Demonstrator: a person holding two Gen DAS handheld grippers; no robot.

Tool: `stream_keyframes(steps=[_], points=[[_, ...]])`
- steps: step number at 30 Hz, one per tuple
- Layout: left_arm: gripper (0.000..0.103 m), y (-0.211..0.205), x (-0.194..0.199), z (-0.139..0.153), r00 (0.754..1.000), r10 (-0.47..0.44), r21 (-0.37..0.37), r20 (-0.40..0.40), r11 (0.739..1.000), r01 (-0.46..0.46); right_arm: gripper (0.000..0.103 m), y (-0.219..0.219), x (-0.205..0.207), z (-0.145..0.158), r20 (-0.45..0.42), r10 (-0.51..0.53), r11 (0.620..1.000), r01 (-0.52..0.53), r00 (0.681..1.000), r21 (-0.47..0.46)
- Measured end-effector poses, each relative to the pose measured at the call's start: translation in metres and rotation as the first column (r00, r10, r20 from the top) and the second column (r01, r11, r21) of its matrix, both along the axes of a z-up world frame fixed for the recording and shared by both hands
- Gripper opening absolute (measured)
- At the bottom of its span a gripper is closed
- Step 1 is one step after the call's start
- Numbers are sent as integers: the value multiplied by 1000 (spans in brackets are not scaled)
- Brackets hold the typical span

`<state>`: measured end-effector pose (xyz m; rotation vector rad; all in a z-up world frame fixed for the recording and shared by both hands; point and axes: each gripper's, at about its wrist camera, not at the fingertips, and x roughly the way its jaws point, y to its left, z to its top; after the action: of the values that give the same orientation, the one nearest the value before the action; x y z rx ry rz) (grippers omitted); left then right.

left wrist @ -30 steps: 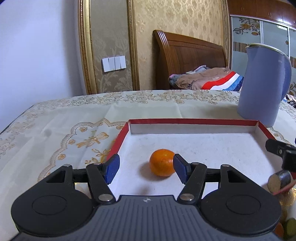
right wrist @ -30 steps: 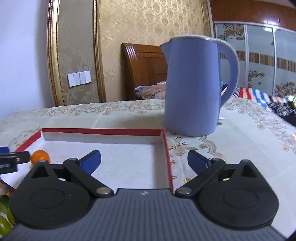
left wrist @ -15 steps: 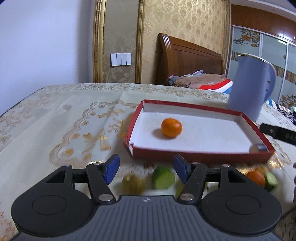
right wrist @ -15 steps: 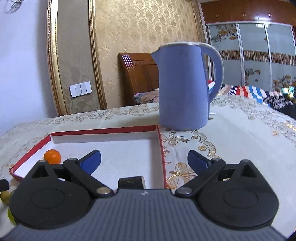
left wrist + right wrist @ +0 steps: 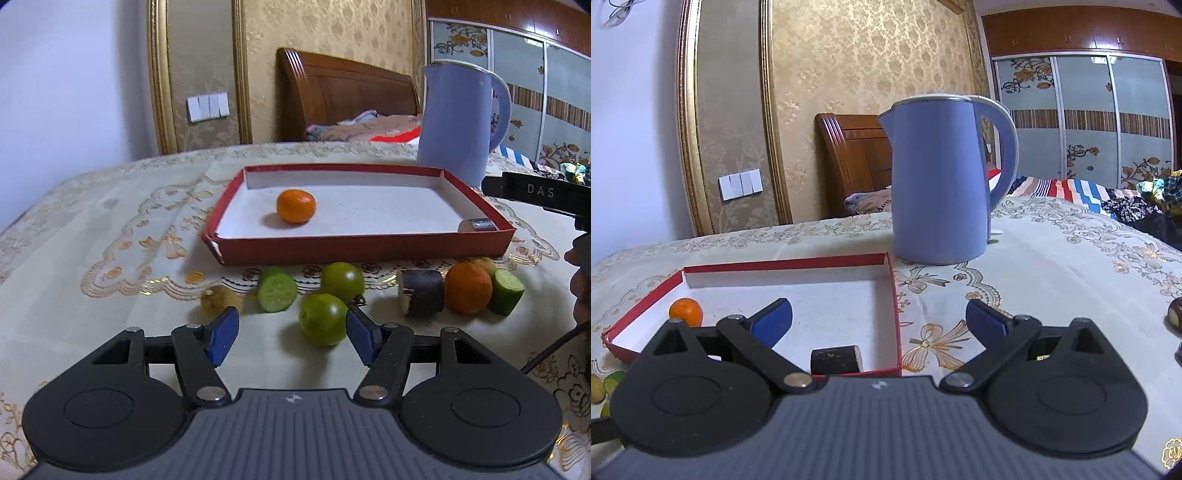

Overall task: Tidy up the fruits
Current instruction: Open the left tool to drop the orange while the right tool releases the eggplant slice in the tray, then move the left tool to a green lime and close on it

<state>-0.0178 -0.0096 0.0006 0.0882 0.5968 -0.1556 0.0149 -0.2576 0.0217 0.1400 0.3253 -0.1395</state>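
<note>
Left gripper [image 5: 291, 338] nearest, jaws apart at a middling width, nothing held; blue pads [image 5: 222, 335] flanking bare tablecloth [image 5: 92, 229], nearest green fruit [image 5: 323, 319] just inside the right-hand pad, untouched. Beyond it a loose row on the cloth: a small brownish fruit [image 5: 216, 301], a cucumber chunk [image 5: 277, 290] cut face forward, a second green fruit [image 5: 342, 281], a dark cylindrical piece [image 5: 421, 291], an orange [image 5: 468, 288] touching a second cucumber chunk [image 5: 508, 286], something yellowish half hidden behind the orange. Farther back, red-rimmed tray [image 5: 354, 247], white floor, one mandarin [image 5: 296, 206] inside toward the left, one dark cylindrical piece [image 5: 476, 224] in the near right corner. Blue kettle [image 5: 460, 122] past the tray's far right corner. Right gripper [image 5: 879, 325] spread wide, empty, hovering over the tray's near right corner, dark piece just ahead of its body. Step in hand, by judgement: reach for the next loose fruit, most of the sorting yet to do, two items in the tray against seven or so outside. Next move likely calls for a small shift to the right to centre the green fruit between the pads, a drop to table level, then a gentle close. Round, smooth skin, apt to roll or squirt out if pinched off-centre; second green fruit close behind, worth avoiding a nudge.
</note>
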Motion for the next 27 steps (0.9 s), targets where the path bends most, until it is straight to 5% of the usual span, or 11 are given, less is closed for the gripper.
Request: stream_keyframes(steps=[15, 27], points=[[63, -9, 10, -7, 1000, -10, 0, -23, 1000, 10, 100, 1, 4, -2, -21, 1, 1000, -1, 1000, 7], [38, -12, 11, -10, 998, -44, 6, -34, 999, 44, 100, 0, 5, -3, -28, -3, 1000, 4, 1000, 9]])
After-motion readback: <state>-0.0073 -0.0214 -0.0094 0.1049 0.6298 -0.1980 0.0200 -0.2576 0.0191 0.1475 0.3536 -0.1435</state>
